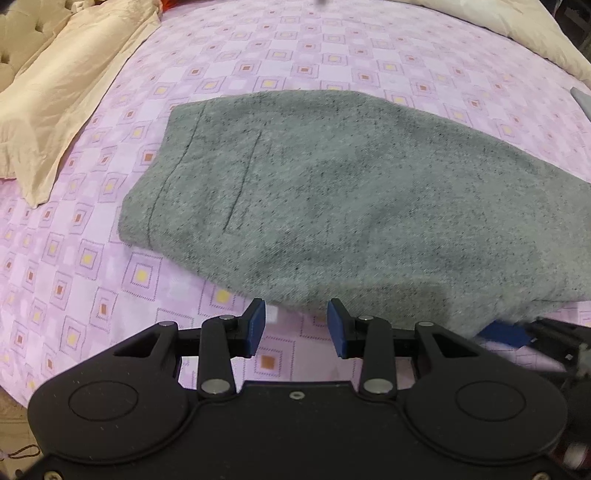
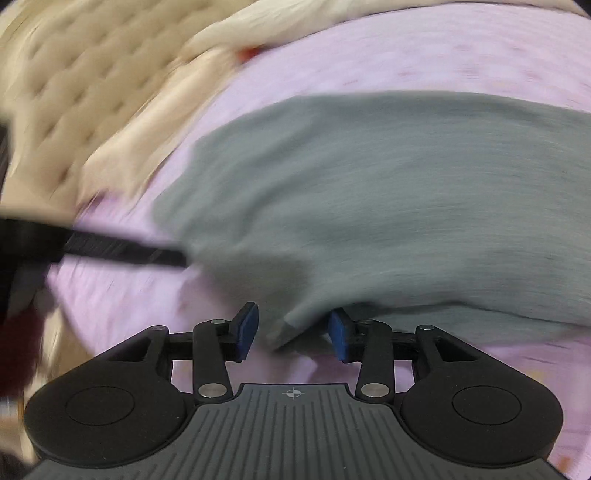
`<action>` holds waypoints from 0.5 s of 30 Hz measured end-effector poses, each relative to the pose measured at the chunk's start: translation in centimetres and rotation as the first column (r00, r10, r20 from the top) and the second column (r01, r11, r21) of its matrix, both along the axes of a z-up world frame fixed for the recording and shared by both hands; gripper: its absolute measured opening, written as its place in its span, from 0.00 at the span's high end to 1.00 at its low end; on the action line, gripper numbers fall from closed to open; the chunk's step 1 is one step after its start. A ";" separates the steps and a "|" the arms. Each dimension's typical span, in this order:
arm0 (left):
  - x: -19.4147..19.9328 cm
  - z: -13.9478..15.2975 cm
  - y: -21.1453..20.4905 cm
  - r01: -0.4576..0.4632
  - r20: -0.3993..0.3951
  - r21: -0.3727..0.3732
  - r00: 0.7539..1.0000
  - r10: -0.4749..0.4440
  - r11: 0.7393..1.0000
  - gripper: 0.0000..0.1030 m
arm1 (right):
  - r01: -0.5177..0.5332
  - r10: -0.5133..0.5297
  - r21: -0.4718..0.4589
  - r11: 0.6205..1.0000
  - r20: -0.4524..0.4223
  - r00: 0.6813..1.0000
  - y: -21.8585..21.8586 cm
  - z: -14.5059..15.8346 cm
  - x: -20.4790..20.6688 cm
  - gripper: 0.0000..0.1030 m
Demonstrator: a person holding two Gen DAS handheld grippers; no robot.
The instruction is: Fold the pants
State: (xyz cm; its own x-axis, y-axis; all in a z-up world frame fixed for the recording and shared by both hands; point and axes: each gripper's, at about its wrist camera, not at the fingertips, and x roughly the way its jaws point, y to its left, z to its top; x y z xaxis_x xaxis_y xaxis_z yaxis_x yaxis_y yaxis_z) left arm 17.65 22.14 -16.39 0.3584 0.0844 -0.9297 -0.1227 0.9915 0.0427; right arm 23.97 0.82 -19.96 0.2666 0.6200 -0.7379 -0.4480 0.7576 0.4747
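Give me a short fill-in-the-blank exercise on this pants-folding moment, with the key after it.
1. The folded pants are ____ in colour.
2. They lie on a bedsheet of checked ____ fabric.
3. The left gripper has ____ between its blue pads.
4. A corner of the pants lies loose between the jaws of the ____ gripper.

Missing words: grey; pink; nothing; right

1. One pair of grey flecked woven pants (image 1: 332,192), folded.
2. One pink checked bedsheet with small yellow and orange squares (image 1: 74,266).
3. Two cream fabric pieces: one crumpled satin cover (image 1: 70,88), one pillow (image 1: 517,26).
4. One beige tufted headboard (image 2: 74,85).
5. Two black two-finger grippers with blue pads: left gripper (image 1: 296,326), right gripper (image 2: 294,334).
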 end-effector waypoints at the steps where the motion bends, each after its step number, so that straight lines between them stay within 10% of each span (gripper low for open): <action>1: -0.1 0.0 0.1 -0.004 -0.003 0.004 1.000 0.004 1.000 0.56 | -0.061 0.061 -0.009 0.998 0.010 0.998 1.0 0.1 -0.4 0.61; 5: -0.2 0.0 0.2 -0.013 -0.009 0.014 1.000 0.013 1.000 0.56 | -0.211 0.225 -0.140 0.967 0.095 0.970 4.5 0.4 -2.2 0.54; 8: -0.1 0.4 0.0 -0.004 -0.001 0.026 1.000 0.004 1.000 0.56 | -0.177 0.223 -0.297 0.938 0.130 0.966 5.6 0.5 -2.5 0.95; 15: 1.2 1.7 -1.8 0.089 0.038 0.063 0.995 -0.091 0.994 0.55 | -0.285 0.379 -0.400 0.871 0.177 0.908 7.9 2.1 -4.8 0.94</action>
State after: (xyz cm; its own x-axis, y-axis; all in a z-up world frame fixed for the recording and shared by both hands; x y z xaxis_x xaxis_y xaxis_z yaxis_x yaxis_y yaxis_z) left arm 18.83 20.38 -14.71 0.4043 0.1068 -0.9084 -0.0361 0.9943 0.1008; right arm 19.21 8.77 -17.82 0.2907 0.4098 -0.8646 -0.7683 0.6385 0.0444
